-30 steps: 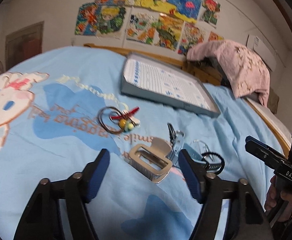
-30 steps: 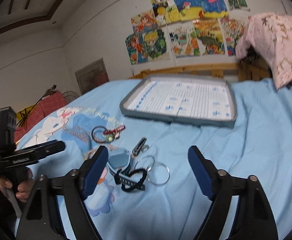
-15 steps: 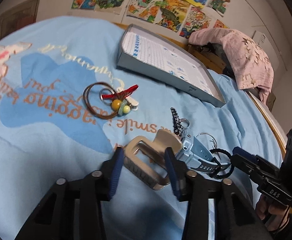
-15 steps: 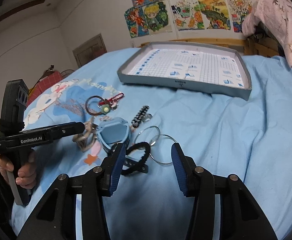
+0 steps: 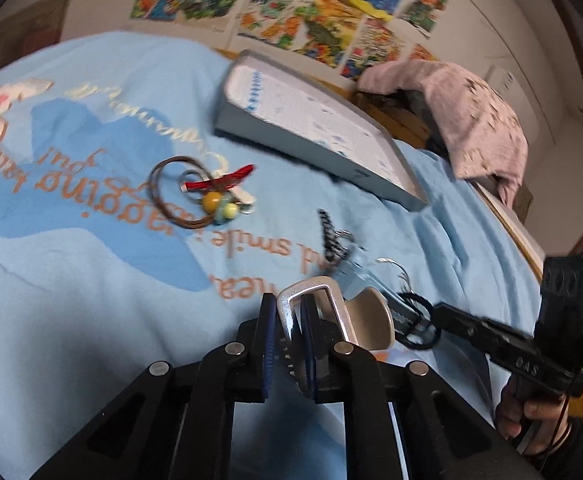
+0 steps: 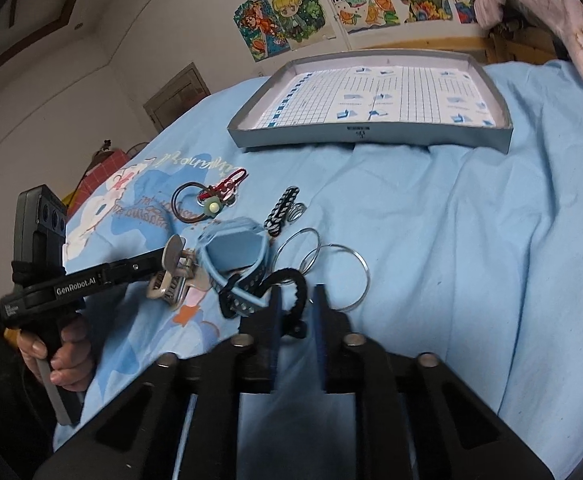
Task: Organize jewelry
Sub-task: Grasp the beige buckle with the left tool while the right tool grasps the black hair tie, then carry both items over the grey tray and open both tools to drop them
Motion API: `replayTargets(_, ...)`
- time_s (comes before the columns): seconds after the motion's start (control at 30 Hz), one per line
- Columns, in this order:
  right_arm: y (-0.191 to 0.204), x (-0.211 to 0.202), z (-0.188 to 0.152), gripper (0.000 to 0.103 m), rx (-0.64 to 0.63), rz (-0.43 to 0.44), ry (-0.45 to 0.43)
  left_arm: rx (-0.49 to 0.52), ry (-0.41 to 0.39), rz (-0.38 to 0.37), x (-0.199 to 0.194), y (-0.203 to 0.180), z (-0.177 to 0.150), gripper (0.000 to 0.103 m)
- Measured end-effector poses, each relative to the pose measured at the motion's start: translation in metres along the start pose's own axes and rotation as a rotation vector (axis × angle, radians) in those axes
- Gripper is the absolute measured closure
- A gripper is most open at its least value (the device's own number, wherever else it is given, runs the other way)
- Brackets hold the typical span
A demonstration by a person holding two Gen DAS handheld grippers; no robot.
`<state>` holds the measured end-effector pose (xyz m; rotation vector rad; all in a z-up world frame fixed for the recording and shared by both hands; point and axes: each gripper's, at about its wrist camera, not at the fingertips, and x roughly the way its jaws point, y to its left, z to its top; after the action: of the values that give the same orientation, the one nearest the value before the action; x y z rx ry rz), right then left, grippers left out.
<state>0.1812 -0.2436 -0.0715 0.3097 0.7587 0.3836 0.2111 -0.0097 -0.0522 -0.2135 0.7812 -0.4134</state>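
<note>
Dim, soft indoor light; left-wrist view motion-blurred throughout, right-wrist sharper; fisheye bending and dark vignette at every corner.

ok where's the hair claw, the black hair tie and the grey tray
hair claw (image 5: 333,308): left wrist view, on its metal frame bar
black hair tie (image 6: 291,278): right wrist view, on its top curve
grey tray (image 6: 371,135): right wrist view, on its near wall
</note>
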Motion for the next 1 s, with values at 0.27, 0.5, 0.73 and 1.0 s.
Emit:
replayTargets(0.27,0.003,-0.018,-0.004,0.098,-0.032,-0.082,-0.035,0.126,-0.023,0.018,-0.015,-0.031,-0.009,0.092)
replayTargets(0.5,0.000,-0.046,0.001,0.099,-0.064,-0.164,-0.129,0.135,-0.038,0.002,-0.026,-0.044,-0.009,0.092)
replayTargets(0.73,-0.001,-0.072,0.009,0.099,-0.100,-0.236,-0.216,0.133,-0.054,-0.025,-0.037,-0.060,-0.001,0.092)
replayTargets(1.0,-0.002,-0.078,0.043,0.099,-0.135,-0.205,-0.295,0.132,-0.118,0.013,-0.032,-0.078,0.049,0.092)
